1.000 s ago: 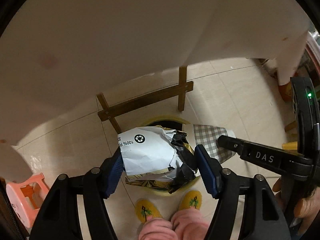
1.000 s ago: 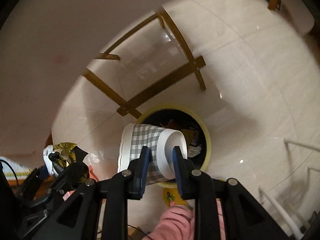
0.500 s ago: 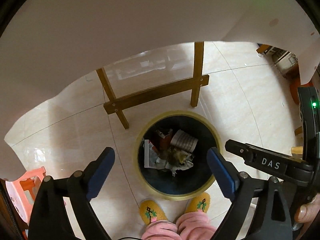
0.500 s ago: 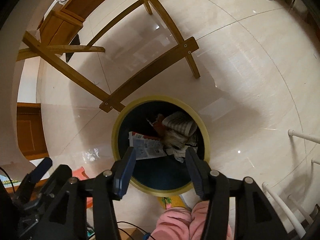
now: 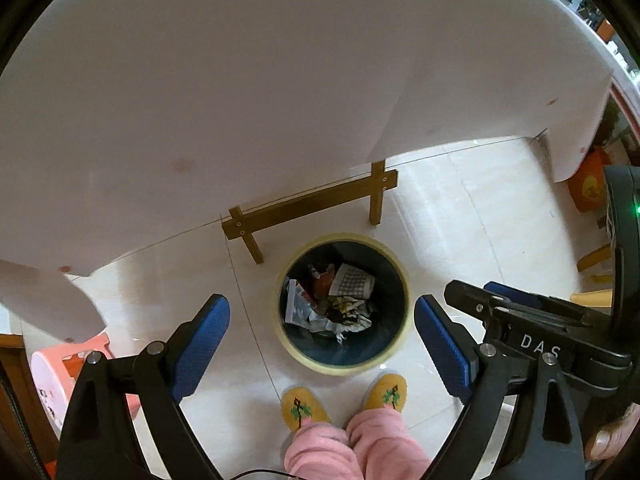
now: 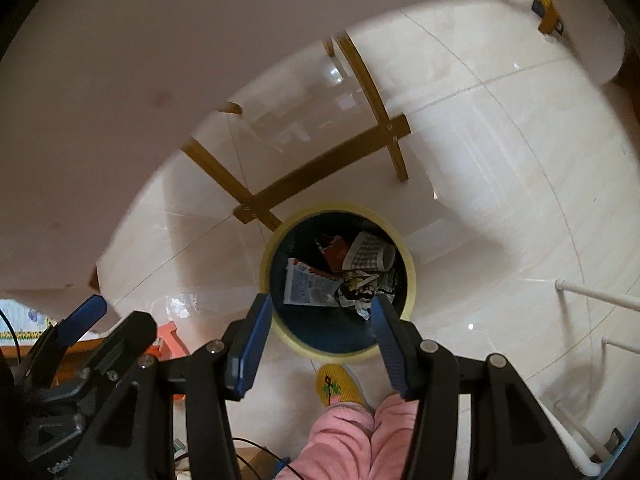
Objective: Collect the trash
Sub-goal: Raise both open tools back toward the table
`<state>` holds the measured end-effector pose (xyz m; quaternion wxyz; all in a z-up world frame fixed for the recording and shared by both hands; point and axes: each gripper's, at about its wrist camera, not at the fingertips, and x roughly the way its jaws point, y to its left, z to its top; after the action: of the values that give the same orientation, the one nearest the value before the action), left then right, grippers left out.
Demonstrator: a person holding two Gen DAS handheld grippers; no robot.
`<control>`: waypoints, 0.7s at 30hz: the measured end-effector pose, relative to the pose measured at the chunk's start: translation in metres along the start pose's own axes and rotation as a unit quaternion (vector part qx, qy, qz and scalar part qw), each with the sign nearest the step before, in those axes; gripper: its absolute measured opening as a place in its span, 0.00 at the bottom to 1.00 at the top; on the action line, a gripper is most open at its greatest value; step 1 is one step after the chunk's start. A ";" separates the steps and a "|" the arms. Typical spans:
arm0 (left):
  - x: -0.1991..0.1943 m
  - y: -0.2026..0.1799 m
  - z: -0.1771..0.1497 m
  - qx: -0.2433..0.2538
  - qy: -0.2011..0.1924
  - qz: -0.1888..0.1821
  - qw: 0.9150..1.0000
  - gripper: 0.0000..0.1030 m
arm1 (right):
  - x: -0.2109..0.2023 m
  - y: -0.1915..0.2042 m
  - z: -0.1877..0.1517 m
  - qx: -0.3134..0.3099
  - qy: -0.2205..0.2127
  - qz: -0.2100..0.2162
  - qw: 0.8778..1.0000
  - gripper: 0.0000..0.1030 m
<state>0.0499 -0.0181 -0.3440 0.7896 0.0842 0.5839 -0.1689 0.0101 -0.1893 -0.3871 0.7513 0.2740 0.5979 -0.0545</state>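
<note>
Both grippers, left gripper (image 5: 322,340) and right gripper (image 6: 316,344), wide and empty above half-shadowed bin (image 5: 402,288) trash.

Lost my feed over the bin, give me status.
Left tongs and right tongs open, empty. Checked cup and crumpled wrapper down in the bin. Nothing in the way.

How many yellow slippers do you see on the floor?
2. In the left wrist view, the left slipper and the right slipper sit side by side just below the bin. The right wrist view shows only one.
</note>
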 end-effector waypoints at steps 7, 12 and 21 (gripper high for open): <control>-0.099 -0.004 0.013 -0.013 -0.029 -0.014 0.999 0.90 | -0.085 0.024 0.002 -0.021 -0.016 0.015 1.000 0.50; -0.159 -0.002 0.024 -0.021 -0.054 -0.026 0.998 0.90 | -0.144 0.045 0.003 -0.048 -0.035 0.025 0.998 0.50; -0.257 -0.009 0.053 0.041 -0.113 -0.029 0.992 0.90 | -0.235 0.082 0.011 -0.057 -0.098 0.032 0.993 0.50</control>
<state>0.0266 -0.0004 -0.0832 0.8413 0.0800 0.4853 -0.2243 -0.0123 -0.1825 -0.1393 0.8220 0.2430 0.5146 -0.0224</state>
